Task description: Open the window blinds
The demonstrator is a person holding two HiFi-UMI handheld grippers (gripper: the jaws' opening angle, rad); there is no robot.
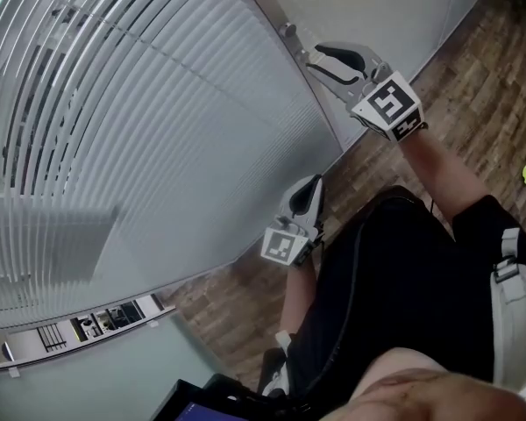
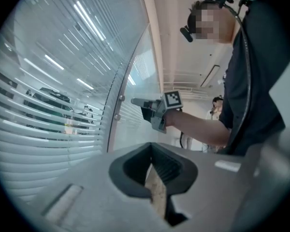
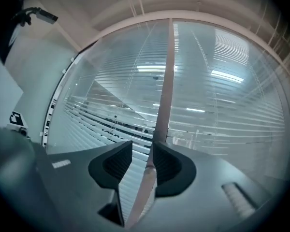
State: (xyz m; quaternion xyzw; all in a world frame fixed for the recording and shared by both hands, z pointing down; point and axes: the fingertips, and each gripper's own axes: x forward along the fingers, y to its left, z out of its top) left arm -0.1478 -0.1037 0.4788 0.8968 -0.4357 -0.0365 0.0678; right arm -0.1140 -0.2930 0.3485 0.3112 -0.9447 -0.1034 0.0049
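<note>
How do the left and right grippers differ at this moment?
Height: the right gripper is higher, beside the window post; the left gripper sits lower, by the blinds. Jaws: the right gripper's stand apart, the left gripper's are together. Both are empty.
</note>
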